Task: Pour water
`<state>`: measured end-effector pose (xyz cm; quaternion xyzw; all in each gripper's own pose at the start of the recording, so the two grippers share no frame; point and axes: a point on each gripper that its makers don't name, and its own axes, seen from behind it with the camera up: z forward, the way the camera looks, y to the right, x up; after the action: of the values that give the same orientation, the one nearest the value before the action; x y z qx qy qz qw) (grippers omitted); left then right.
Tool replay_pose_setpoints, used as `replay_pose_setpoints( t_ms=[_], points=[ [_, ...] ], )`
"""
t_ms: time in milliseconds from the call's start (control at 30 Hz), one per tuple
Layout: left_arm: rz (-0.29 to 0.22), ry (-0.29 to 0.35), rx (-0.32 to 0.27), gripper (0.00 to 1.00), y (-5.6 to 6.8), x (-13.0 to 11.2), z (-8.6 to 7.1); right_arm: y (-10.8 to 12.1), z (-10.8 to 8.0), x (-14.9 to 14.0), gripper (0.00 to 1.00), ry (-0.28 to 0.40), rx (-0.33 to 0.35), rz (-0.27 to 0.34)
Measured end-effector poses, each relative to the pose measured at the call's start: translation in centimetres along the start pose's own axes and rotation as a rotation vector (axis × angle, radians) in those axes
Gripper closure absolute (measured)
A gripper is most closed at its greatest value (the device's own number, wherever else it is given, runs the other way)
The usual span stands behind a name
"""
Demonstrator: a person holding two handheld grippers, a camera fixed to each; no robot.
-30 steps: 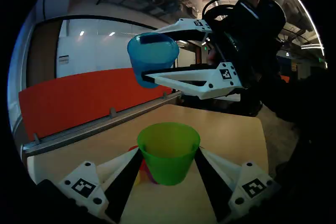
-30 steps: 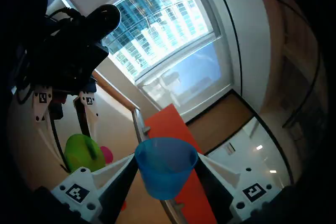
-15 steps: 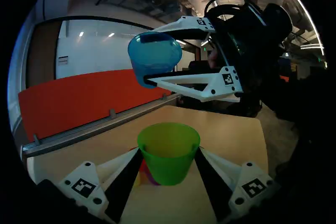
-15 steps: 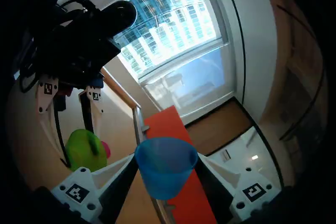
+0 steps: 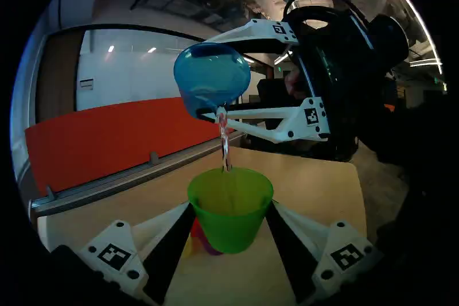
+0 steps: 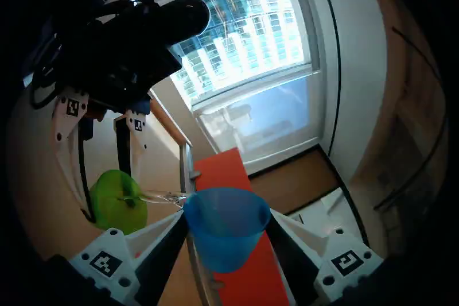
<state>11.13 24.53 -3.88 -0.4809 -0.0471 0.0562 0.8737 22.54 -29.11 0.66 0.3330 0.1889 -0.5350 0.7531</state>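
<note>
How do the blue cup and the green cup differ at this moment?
The blue cup is tipped steeply and raised; the green cup is upright, lower. Water leaves the blue cup and falls into the green one. The right gripper holds blue, the left gripper green. Both are tapered plastic cups.

- Blue translucent plastic cup (image 5: 211, 78): tipped further than a second ago; mouth now turned down toward green plastic cup (image 5: 230, 207).
- Thin water stream (image 5: 224, 145): new, none earlier. Runs from blue cup's lower rim into green cup's mouth.
- Right gripper (image 5: 202, 79): rolled further, upper finger higher, lower finger steeper.
- Right gripper view: stream (image 6: 160, 197) crosses sideways to green cup (image 6: 117, 208); bright window (image 6: 246, 36) has swung round.
</note>
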Motion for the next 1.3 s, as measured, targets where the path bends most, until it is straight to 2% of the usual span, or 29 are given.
replay_pose_setpoints(
  t_ms=[1300],
  points=[
    [0.000, 0.021, -0.013, 0.17, 0.8, 0.6, -0.1, 1.3, -0.4, 0.0, 0.09, 0.002, -0.031, -0.149]
  ],
)
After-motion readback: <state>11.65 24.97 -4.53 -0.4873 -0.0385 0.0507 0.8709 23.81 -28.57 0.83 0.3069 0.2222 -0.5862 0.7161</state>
